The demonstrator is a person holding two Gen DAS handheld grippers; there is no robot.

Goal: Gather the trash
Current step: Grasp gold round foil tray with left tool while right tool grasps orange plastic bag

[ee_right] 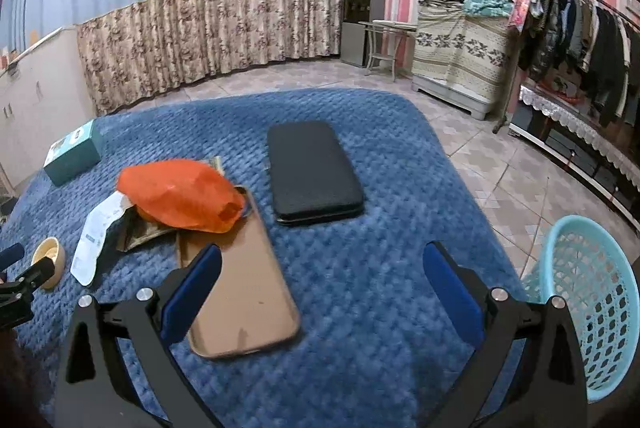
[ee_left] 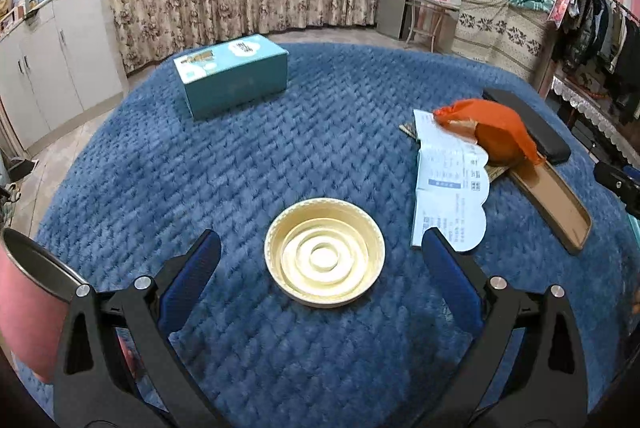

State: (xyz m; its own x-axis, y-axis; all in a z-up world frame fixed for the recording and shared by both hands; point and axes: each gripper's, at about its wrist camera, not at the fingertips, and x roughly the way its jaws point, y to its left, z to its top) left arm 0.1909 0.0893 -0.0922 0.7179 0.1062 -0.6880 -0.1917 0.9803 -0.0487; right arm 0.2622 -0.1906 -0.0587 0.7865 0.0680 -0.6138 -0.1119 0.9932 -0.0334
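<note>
Step in hand looks like the approach, nothing picked up yet. Left gripper (ee_left: pixel 322 260) hangs w/ jaws spread wide, empty, the cream round lid (ee_left: pixel 324 253) lying open-side up on the blue blanket (ee_left: pixel 280 132) right between its fingers — likely the 1st piece of trash. Right gripper (ee_right: pixel 322 276) is also spread wide and empty, over the flat brown tray (ee_right: pixel 240 292).

Next move, as I judge it: lower the left claw, pinch the lid's rim, carry it to a bin. The teal mesh basket (ee_right: pixel 588 304) stands off the blanket's right edge; a pink bin (ee_left: pixel 28 312) sits just left of the left claw.

Other clutter: orange plastic bag (ee_right: pixel 180 196) resting on the tray's far end, white leaflet (ee_left: pixel 448 188) beside it, black case (ee_right: pixel 312 172), teal box (ee_left: pixel 232 76) — well apart. Nothing blocks the lid.
</note>
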